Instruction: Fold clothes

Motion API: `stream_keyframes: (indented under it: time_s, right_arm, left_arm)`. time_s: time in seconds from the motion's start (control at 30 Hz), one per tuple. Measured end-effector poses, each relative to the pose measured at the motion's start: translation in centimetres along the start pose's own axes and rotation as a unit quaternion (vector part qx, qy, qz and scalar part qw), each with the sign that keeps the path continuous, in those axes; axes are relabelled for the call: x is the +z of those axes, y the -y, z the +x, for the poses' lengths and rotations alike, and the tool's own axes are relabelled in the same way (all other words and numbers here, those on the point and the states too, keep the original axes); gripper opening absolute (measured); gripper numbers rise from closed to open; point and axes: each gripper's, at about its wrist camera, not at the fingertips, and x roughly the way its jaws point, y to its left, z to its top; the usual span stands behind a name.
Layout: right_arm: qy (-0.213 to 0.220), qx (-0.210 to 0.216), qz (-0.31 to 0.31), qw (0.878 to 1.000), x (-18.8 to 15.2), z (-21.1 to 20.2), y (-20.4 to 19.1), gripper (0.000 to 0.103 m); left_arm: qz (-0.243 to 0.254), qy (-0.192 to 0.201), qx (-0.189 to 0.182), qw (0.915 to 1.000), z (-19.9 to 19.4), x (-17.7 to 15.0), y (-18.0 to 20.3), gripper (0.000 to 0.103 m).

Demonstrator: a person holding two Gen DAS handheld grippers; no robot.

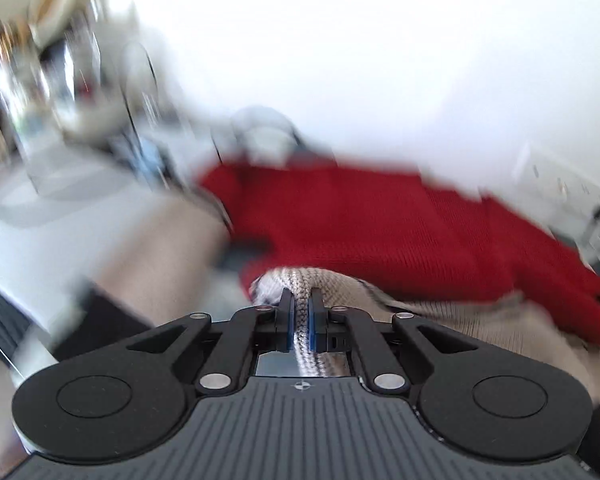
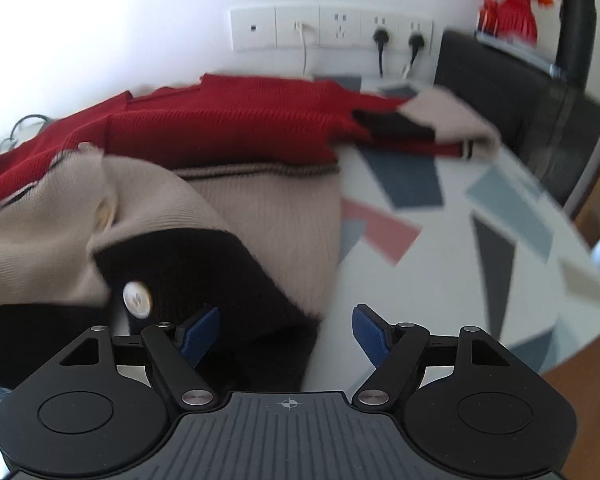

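My left gripper (image 1: 300, 300) is shut on a fold of a beige knit garment (image 1: 460, 320), whose ribbed cloth runs between the blue pads. Behind it lies a red knit sweater (image 1: 380, 224). In the right wrist view the beige garment (image 2: 268, 208) with black panels and a white button (image 2: 137, 298) lies on the table, and the red sweater (image 2: 220, 128) is spread behind it. My right gripper (image 2: 286, 330) is open above the black hem at the garment's right edge, with nothing pressed between its pads.
The round table (image 2: 480, 240) has a white top with coloured geometric shapes. A wall socket strip (image 2: 332, 28) with plugged cables sits behind it. A dark chair (image 2: 520, 112) stands at the right, with a red vase (image 2: 512, 16) and a dark bottle (image 2: 576, 20) beyond. Blurred clutter (image 1: 60, 80) fills the left.
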Motion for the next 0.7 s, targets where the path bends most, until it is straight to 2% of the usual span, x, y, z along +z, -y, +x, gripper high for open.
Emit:
stream_keyframes:
  time_s: [0.1,0.17,0.23,0.27,0.33,0.4,0.43,0.47,0.5,0.63,0.7]
  right_arm:
    - [-0.02,0.012,-0.024,0.999,-1.2,0.4,-1.3,0.072]
    - [-0.03,0.005,-0.038,0.999,-1.7,1.1,-2.2,0.072]
    - [-0.032,0.001,-0.041,0.999,-2.2,1.3,-2.6,0.072]
    - [-0.028,-0.002,-0.043,0.999,-2.3,1.3,-2.7,0.072]
    - [-0.024,-0.001,-0.042,0.999,-2.4,1.2,-3.1,0.069]
    - [-0.015,0.007,-0.039,0.999,-2.1,1.0,-3.0,0.04]
    - [-0.01,0.012,-0.037,0.999,-2.0,0.9,-2.9,0.034]
    - [-0.006,0.02,-0.033,0.999,-1.8,0.7,-2.8,0.017]
    - [-0.002,0.032,-0.019,0.999,-1.5,0.4,-2.4,0.009]
    - [0.023,0.073,0.06,0.995,-0.1,-0.8,-0.6,0.009]
    - [0.021,0.074,0.08,0.994,0.6,-0.5,-0.2,0.013]
  left_arm:
    - [0.031,0.036,0.009,0.9988,-1.2,1.3,-0.3,0.01]
    - [0.058,0.0,0.0,0.9983,-0.3,0.6,0.0,0.026]
    - [0.087,-0.018,0.0,0.996,0.1,-0.9,0.3,0.072]
    - [0.094,-0.02,0.002,0.9954,-0.1,-1.7,0.2,0.076]
    - [0.102,-0.032,0.002,0.9942,-0.7,-3.2,-0.3,0.077]
    - [0.108,-0.049,-0.005,0.9929,-1.3,-4.7,-0.9,0.078]
    - [0.114,-0.057,-0.009,0.9918,-1.5,-5.3,-1.0,0.078]
    - [0.12,-0.063,-0.013,0.9906,-1.7,-5.9,-1.1,0.078]
    - [0.131,-0.066,-0.016,0.9891,-2.2,-6.3,-1.2,0.081]
    - [0.176,-0.068,-0.034,0.9814,-3.8,-8.0,-1.5,0.089]
    - [0.199,-0.07,-0.041,0.9765,-4.2,-8.6,-1.6,0.09]
